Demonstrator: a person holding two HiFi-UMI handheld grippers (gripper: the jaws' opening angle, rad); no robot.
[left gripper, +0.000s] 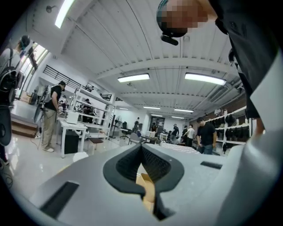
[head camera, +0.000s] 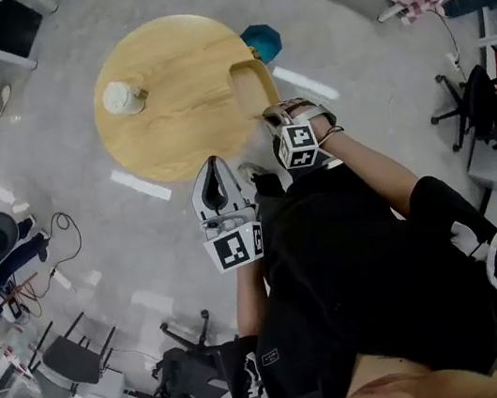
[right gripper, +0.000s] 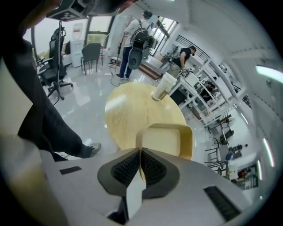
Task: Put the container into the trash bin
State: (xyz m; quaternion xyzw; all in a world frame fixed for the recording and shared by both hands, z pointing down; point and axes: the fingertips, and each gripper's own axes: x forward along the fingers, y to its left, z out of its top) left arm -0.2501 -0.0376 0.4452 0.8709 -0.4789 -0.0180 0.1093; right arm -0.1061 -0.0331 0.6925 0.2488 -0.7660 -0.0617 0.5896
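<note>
The teal bin (head camera: 262, 40) at upper centre of the head view is half hidden behind the desk (head camera: 168, 122) (only one side shows). The near rim of the container (head camera: 251, 86) disappears under the right tongs (head camera: 268, 117).

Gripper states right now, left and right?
Left gripper: jaws shut, nothing gripped.
Right gripper: jaws shut on container rim.

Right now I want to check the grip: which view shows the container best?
The right gripper view: the container sits centre frame, its near rim pinched in the shut right tongs. The head view shows it smaller, from above, beyond that gripper. The left gripper view doesn't clearly show it.
</note>
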